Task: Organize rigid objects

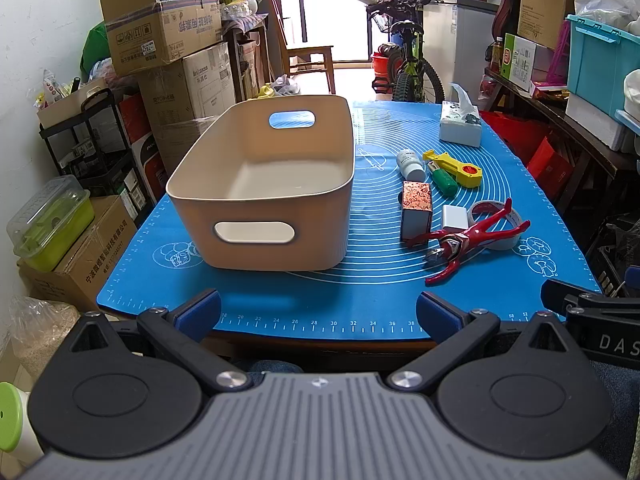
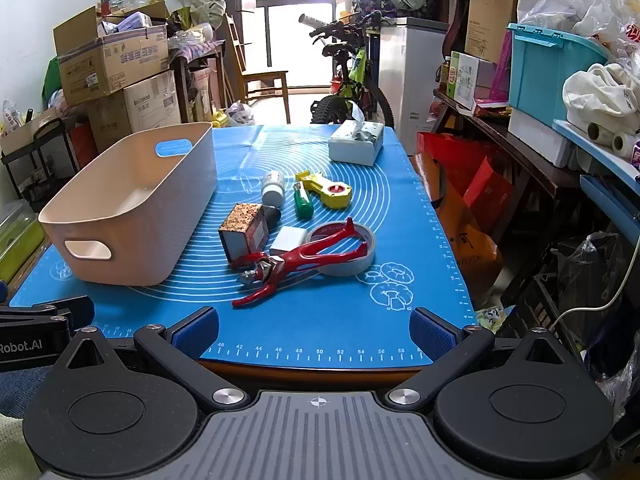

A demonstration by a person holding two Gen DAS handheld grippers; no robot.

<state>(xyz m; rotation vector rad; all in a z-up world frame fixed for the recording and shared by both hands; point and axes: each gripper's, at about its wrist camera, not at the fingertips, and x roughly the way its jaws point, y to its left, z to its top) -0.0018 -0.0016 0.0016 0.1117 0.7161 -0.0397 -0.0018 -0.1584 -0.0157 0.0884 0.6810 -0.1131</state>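
From the left wrist view, the left gripper [image 1: 318, 312] hangs at the near edge of the blue mat [image 1: 372, 264], its jaws spread wide and holding nothing. The beige bin [image 1: 260, 200] stands straight ahead on the mat, seemingly empty, with a cutout handle facing the camera. To its right lies the cluster to be sorted: a red figure [image 1: 468, 240] draped over a tape roll [image 1: 500, 224], a patterned box [image 1: 417, 210], a small white block [image 1: 455, 218], a white bottle [image 1: 410, 164], a green-handled tool [image 1: 444, 180] and a yellow tool [image 1: 456, 166]. A tissue box [image 1: 460, 124] sits farther back. From the right wrist view, the right gripper [image 2: 314, 330] is likewise released and empty, near the mat's front edge, with the red figure [image 2: 296, 260] the closest item, its legs lying across the tape roll [image 2: 348, 256] and one arm touching the patterned box [image 2: 244, 232]. Nothing appears to be in the bin [image 2: 132, 204] yet, so the sorting looks barely begun. A sensible first pick is probably the figure, taken by the right gripper: close across its narrow torso rather than a limb, lift straight up so the tape is not dragged along, then carry left and lower it well inside the bin before letting go.
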